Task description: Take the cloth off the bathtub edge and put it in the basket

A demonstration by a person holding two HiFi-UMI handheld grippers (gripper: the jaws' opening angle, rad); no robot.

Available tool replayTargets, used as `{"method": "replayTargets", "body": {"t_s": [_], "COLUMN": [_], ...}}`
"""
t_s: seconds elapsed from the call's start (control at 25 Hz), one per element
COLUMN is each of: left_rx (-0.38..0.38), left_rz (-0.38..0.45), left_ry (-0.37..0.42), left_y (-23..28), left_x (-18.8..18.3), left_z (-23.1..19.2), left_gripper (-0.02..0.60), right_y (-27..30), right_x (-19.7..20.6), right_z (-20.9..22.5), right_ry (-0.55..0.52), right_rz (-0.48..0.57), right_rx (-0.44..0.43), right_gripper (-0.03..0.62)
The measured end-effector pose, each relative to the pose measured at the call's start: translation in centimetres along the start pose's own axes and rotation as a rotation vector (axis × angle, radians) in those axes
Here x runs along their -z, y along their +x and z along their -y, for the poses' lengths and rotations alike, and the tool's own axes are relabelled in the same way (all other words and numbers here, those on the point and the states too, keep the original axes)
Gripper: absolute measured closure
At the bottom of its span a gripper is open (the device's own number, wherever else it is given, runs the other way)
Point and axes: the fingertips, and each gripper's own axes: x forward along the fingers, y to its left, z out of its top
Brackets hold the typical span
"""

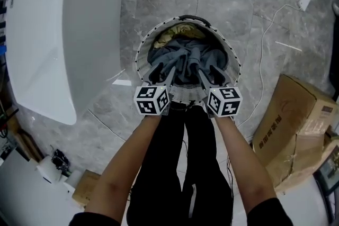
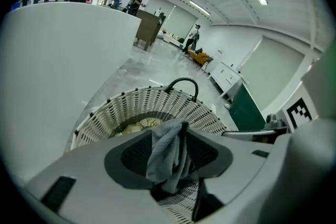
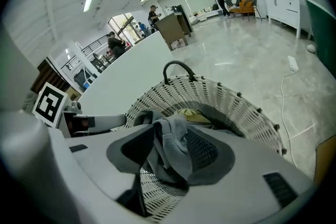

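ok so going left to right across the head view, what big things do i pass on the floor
white glossy bathtub → white woven basket → brown cardboard box

The cloth (image 1: 183, 58) hides most of a yellowish item (image 1: 177, 34) in the basket (image 1: 185, 94), its kind unclear.

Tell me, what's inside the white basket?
A bunched grey cloth fills the wicker basket, with a yellowish item showing behind it. Whatever lies under the cloth is covered.
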Motion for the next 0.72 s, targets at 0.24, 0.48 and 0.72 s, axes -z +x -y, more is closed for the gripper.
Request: {"method": "replayTargets", "body": {"t_s": [0.24,0.48,0.72], "left_rx": [-0.019,-0.011,-0.025], "left_rz": [0.058,0.137,0.198], "left_ry": [-0.046,0.015,-0.026], "left_y": [-2.2,-7.0,-16.5], "left_x": [-0.9,-3.7,-7.1], "left_z": [2.0,6.8,12.1], "left_gripper": [0.387,0.438,0.561], "right_y": [-2.9,-8.4,-17.8], "right_x": [-2.1,-3.7,-8.1], "right_z": [-1.6,-5.1,-10.1], "right_ry": [-0.135,-0.195,-0.261], "right_rz": [0.024,0.077,0.169], "right_rx": [-0.022,-0.057,-0.089], "right_gripper": [0.401,0.405,0.473]}}
